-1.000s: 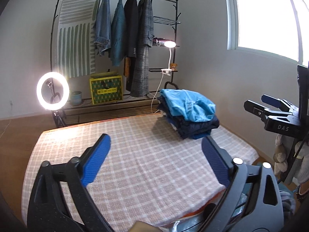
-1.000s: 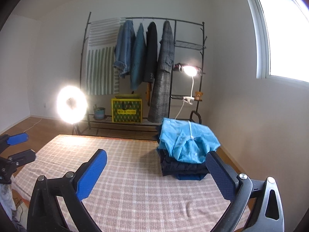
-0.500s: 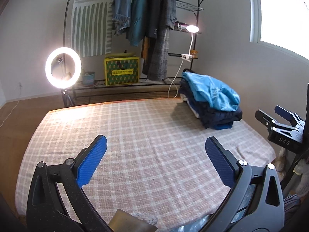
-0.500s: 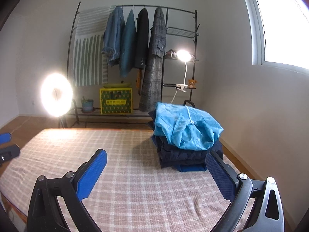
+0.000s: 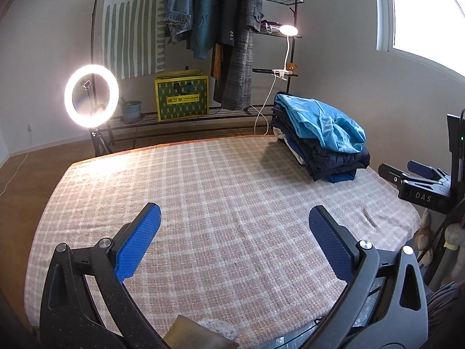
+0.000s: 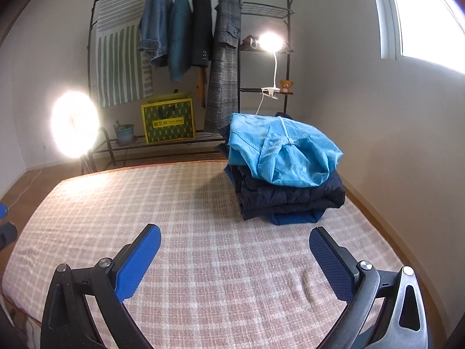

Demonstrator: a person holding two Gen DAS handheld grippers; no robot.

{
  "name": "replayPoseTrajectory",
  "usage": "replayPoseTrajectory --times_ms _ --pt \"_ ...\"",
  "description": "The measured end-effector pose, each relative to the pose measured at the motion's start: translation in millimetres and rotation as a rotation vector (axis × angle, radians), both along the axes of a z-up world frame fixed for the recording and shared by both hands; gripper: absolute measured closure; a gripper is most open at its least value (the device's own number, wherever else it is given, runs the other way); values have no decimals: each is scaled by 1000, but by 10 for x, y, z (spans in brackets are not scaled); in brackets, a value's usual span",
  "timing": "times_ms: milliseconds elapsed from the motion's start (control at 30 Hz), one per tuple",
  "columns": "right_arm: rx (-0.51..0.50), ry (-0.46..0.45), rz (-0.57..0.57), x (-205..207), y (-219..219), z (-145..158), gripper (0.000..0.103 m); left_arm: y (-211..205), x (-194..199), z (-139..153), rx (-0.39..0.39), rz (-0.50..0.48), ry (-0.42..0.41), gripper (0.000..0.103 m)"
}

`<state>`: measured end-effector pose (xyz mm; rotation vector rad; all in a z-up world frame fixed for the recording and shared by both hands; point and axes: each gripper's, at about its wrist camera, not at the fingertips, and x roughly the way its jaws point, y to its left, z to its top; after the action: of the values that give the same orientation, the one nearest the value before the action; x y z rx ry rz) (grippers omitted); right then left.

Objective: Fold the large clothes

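Both tongs, left (image 5: 234, 218) and right (image 6: 234, 238), have dipped toward the plaid bedcover (image 5: 221, 180); spread (empty); folded pile (image 6: 283, 168) beyond.

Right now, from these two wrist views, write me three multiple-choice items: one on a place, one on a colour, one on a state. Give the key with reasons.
1. Where does the stack of folded clothes lie on the checked bed cover?
A. far right part
B. near left corner
C. dead centre

2. What colour is the garment on top of the stack?
A. red
B. light blue
C. white

3. How do the left gripper and right gripper stand?
A. both shut on cloth
B. left shut, right open
C. both open and empty

Key: 1 A, the stack sits toward the far edge on the right, near the clip lamp. 2 B, a light blue garment lies over the dark navy ones. 3 C, each pair of blue pads stands wide apart with only the bed cover showing between them.
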<state>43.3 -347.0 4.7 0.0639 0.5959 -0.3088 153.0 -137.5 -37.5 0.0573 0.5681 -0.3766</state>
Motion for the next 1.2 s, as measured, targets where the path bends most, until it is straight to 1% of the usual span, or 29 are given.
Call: replayPoseTrajectory --times_ms 333,567,1200 --pt "2 0 -13 -2 -12 -11 0 -16 -44 38 -3 -15 -5 0" --pt "22 -4 -23 -2 -24 -24 0 -8 -55 54 -2 -21 -4 0" --pt "25 0 -23 -9 10 -28 0 -14 -54 65 0 -31 -1 0"
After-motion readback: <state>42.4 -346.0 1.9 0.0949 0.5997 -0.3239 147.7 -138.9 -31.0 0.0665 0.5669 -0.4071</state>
